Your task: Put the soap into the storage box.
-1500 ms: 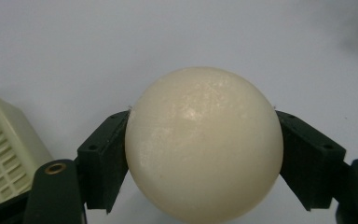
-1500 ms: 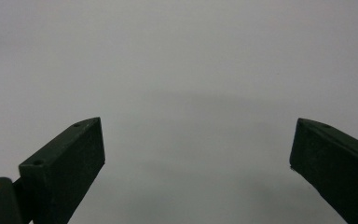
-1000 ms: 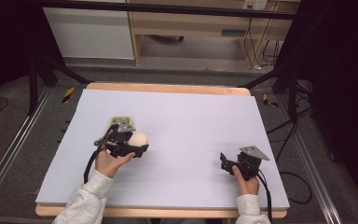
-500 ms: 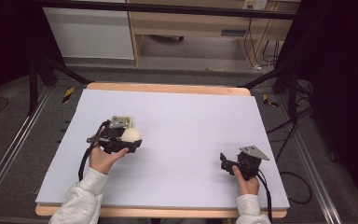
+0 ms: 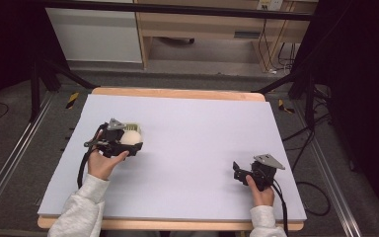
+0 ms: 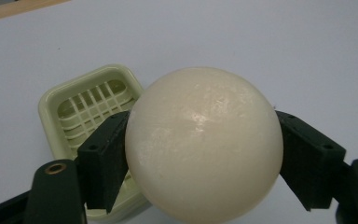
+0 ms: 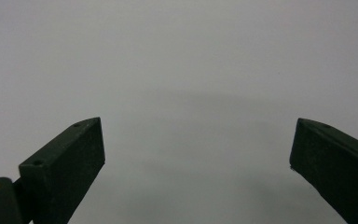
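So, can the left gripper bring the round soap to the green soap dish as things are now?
Probably yes. The left gripper is shut on the round soap, and the green soap dish lies just beside it on the table, nothing between them.

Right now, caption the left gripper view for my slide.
Left gripper clamps a cream ball above a pale green slatted dish.

A lab-like recording room: a desk (image 5: 187,148) covered in plain white sheet, black frame struts (image 5: 296,84), loose cables (image 5: 276,49) on grey carpet, dark surroundings.
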Available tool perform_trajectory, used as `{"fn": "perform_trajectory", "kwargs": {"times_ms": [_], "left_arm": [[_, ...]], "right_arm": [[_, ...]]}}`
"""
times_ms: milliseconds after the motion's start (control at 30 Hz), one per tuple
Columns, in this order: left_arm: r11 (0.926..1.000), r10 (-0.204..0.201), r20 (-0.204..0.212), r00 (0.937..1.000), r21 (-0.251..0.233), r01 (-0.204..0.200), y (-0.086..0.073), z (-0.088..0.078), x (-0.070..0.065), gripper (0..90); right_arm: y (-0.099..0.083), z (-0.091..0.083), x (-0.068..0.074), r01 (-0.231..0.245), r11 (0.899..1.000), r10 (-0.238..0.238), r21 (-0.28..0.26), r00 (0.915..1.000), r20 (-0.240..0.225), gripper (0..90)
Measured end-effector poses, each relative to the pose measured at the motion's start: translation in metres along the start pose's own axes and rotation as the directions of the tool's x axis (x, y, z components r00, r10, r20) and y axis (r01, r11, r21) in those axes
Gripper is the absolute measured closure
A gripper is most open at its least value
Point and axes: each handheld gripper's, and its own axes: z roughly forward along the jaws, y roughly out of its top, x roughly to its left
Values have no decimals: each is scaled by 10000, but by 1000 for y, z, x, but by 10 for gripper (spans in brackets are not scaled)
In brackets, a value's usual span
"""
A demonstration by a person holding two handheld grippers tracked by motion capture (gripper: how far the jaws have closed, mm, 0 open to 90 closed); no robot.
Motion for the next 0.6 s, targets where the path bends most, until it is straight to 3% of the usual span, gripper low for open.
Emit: {"fn": "perform_trajectory", "kwargs": {"times_ms": [600], "left_arm": [[9991, -362, -293, 9989, 195, 368, 5, 13, 21, 242]], "right_arm": [[0, 0, 0, -10, 10000, 10, 36, 10000, 11, 35]]}}
